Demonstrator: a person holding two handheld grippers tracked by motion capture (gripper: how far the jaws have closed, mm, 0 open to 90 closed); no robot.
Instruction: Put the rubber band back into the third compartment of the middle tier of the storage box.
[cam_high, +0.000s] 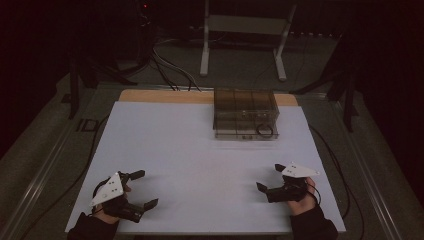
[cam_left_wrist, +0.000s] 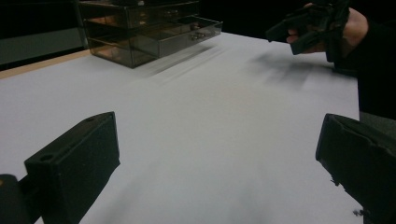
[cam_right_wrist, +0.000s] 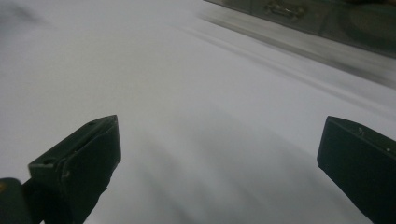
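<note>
A smoky clear drawer box (cam_high: 245, 114) stands at the back of the white table (cam_high: 190, 165), right of centre. A dark ring (cam_high: 264, 131) lies in its front lower drawer. My left gripper (cam_high: 144, 189) rests near the front left edge, open wide, with nothing between its jaws. My right gripper (cam_high: 269, 177) sits near the front right, also open and empty. In the left gripper view the left gripper (cam_left_wrist: 217, 158) looks over bare table toward the box (cam_left_wrist: 144, 28) and the other gripper (cam_left_wrist: 308, 23). In the right gripper view the right gripper (cam_right_wrist: 217, 163) faces the blurred box front (cam_right_wrist: 327, 18).
A strip of wooden table edge (cam_high: 150, 95) shows behind the white sheet. Beyond the table stand a white metal frame (cam_high: 245, 25) and dark stands, with cables (cam_high: 170, 70) on the floor. Cables also run along both sides of the table.
</note>
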